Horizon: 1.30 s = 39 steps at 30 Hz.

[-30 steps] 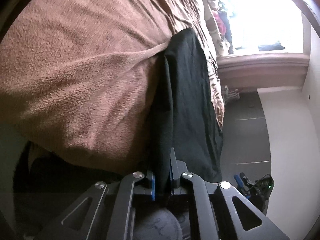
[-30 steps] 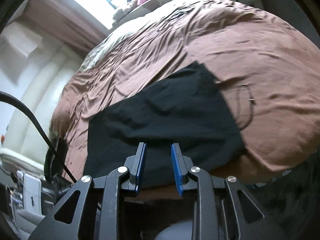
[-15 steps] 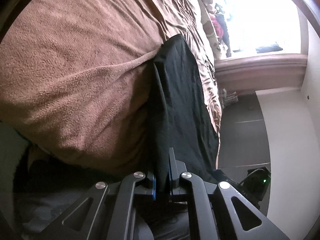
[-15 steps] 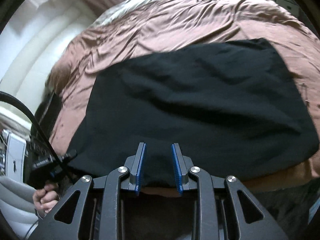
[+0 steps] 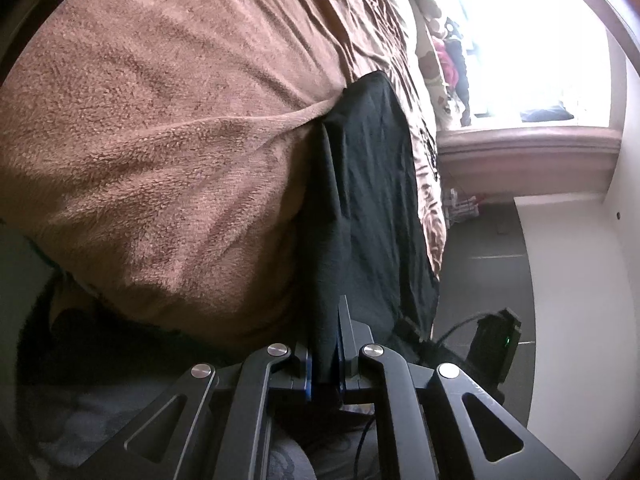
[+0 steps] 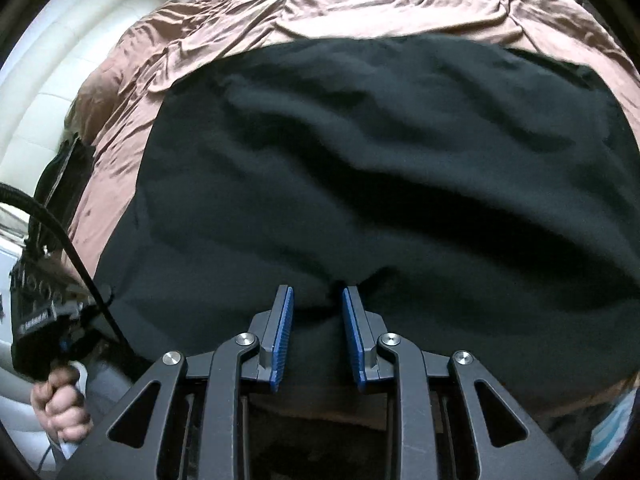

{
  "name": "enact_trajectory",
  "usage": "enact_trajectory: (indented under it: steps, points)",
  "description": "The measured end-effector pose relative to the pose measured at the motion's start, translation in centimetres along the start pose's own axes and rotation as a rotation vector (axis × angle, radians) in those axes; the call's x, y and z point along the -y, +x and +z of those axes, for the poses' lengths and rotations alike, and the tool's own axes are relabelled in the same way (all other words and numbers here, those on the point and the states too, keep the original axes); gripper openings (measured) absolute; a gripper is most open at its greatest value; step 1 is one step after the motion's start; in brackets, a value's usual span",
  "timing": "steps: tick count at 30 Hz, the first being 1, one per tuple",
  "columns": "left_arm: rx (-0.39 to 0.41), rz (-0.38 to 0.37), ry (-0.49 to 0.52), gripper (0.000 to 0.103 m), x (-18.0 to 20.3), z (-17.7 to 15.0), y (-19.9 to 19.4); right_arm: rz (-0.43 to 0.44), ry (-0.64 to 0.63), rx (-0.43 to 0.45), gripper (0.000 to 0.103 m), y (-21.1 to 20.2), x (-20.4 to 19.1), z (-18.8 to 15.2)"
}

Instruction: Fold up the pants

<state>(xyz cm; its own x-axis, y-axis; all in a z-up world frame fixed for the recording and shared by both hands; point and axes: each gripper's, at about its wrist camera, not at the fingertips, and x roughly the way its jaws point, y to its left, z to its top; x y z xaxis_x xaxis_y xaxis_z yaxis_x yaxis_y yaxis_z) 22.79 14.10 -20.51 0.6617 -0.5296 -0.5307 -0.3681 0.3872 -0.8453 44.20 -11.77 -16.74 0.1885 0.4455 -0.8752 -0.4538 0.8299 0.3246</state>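
Note:
Black pants (image 6: 380,168) lie spread across a brown bed cover (image 6: 320,8). In the left wrist view the pants (image 5: 372,184) run away from me along the bed edge. My left gripper (image 5: 326,344) is shut on the near edge of the pants, the cloth pinched between its blue pads. My right gripper (image 6: 318,292) is open, its blue-padded fingers (image 6: 282,320) straddling a bump of the pants' near edge without closing on it. The other hand-held gripper (image 6: 44,312) shows at the far left of the right wrist view.
The brown fleece blanket (image 5: 160,140) covers the bed. A bright window (image 5: 532,40) and its ledge stand beyond the bed. A dark floor (image 5: 488,272) and white wall (image 5: 580,300) lie to the right. A padded white headboard (image 6: 52,80) is at the left.
My right gripper has moved down and forward onto the pants, which now fill its view. My left gripper stays shut on the cloth and has hardly shifted.

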Motion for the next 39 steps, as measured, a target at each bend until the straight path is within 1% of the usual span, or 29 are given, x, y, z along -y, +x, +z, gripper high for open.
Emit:
enact_trajectory:
  steps: [1,10,11,22,29,32,35,39]
  points:
    - [0.002,0.002,0.000,0.008,0.0,-0.1,0.0,-0.010,-0.002,0.006,0.023,0.2,0.1,0.9]
    - [0.006,0.013,-0.022,0.008,-0.5,-0.3,-0.3,-0.055,0.011,0.024,0.023,2.7,0.0,4.7]
    - [0.006,0.015,-0.024,0.008,-0.5,-0.3,-0.2,-0.057,0.012,0.027,0.023,2.7,0.2,4.6]
    - [-0.003,0.027,-0.052,0.008,-0.4,-0.3,0.0,-0.080,0.000,0.035,0.022,4.8,0.2,8.9]
    - [-0.007,0.032,-0.055,0.008,-0.3,-0.2,0.0,-0.105,0.001,0.041,0.021,6.6,0.5,12.2]
    - [-0.012,0.053,-0.035,0.009,0.0,-0.2,0.0,-0.103,-0.011,0.045,0.021,7.3,0.7,13.5]
    - [-0.018,0.074,-0.033,0.011,0.2,-0.1,0.5,-0.105,-0.017,0.054,0.021,7.1,0.6,13.8]
    - [-0.014,0.056,-0.071,0.017,-0.4,0.1,0.7,-0.088,-0.037,0.063,0.021,5.8,0.0,13.0]
